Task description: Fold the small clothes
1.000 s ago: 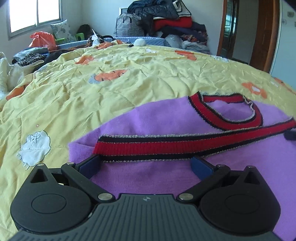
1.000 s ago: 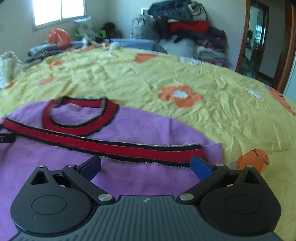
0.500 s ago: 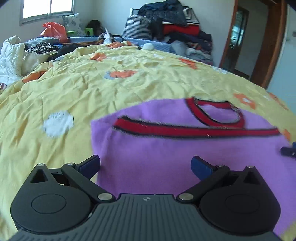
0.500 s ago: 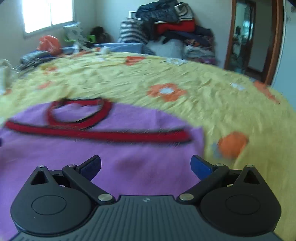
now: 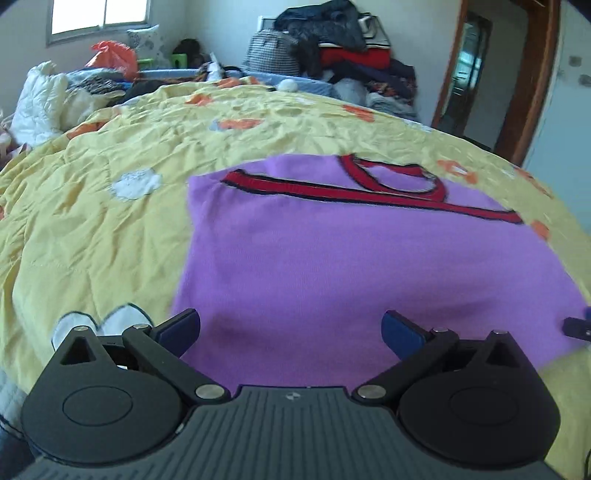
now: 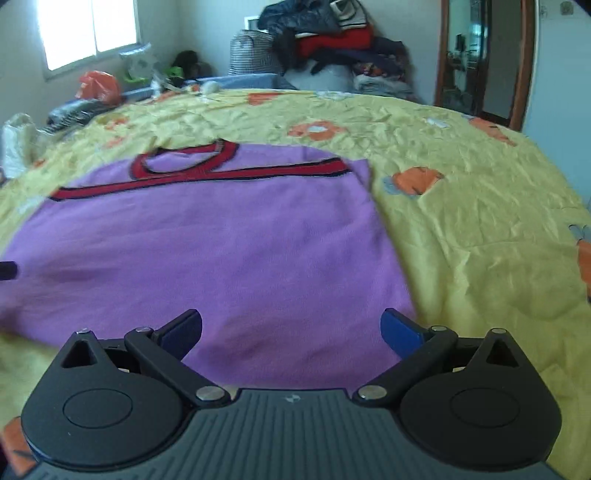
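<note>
Purple garment [image 5: 332,266] spread flat on yellow quilt [image 5: 92,229] covering the bed; red band with dark edging [image 5: 362,192] across far end, looped red neckline [image 5: 399,177] beside it. Same garment in right wrist view [image 6: 207,251], band [image 6: 207,177] and neckline [image 6: 184,162] again at far end, right side edge of cloth running down toward the tongs.

Left tongs [image 5: 291,328]: blue pads [image 5: 181,326] wide apart, nothing between them. Poised over near left portion of garment; left pad lined up with the cloth's left edge, right pad over purple fabric. Contact with cloth not determinable from this angle.

Right tongs [image 6: 291,328]: pads [image 6: 400,330] likewise spread, nothing gripped. Positioned over near right portion of garment; right pad close to the right edge where purple meets quilt.

Small dark piece, probably the other tool, at right margin of left view [image 5: 578,326] and at left margin of right view [image 6: 7,271].

Quilt printed with orange flowers [image 6: 413,181] and white patches [image 5: 136,182]. Pile of clothes and bags [image 5: 332,44] against far wall, orange plastic bag [image 5: 114,55] under window [image 5: 99,14], wooden door frame [image 5: 532,81] to the right.
</note>
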